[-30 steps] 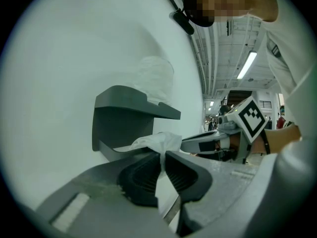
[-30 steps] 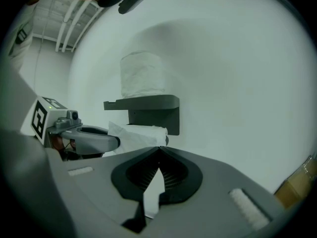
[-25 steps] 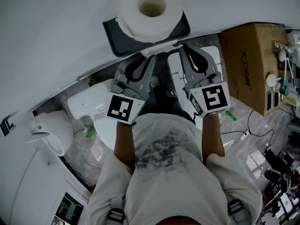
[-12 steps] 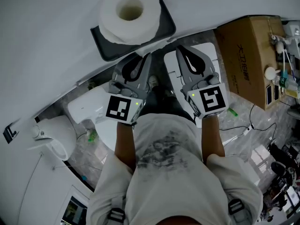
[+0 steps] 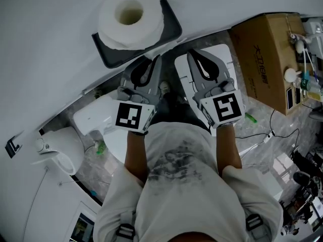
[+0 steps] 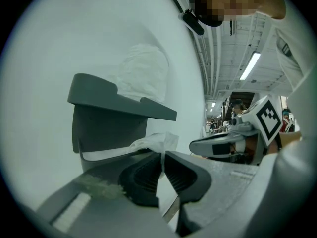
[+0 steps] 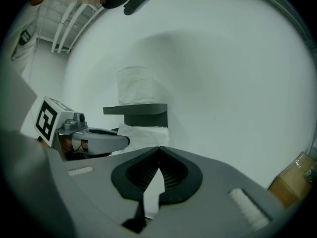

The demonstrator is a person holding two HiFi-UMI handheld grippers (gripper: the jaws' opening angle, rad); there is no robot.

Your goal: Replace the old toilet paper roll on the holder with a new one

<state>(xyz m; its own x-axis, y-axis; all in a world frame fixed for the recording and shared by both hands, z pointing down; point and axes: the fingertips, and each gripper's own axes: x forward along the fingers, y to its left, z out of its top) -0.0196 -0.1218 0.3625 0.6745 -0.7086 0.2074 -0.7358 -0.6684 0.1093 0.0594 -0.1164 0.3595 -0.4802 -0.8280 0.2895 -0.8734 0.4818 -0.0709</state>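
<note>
Head view: a white toilet paper roll stands on end on the flat top of a dark grey wall holder, at the far side. Just near of it, the left claw and right claw lie side by side, pointing under the holder. A white toilet sits below them, and a cardboard box is at the right.

Left gripper view: the left claw is nearly closed, pinching a loose paper tail that hangs from beneath the holder's shelf. The right claw lies just to its right.

Right gripper view: the right claw is fully closed and empty. Ahead are the holder and roll, with the left claw crossing at left.
</note>
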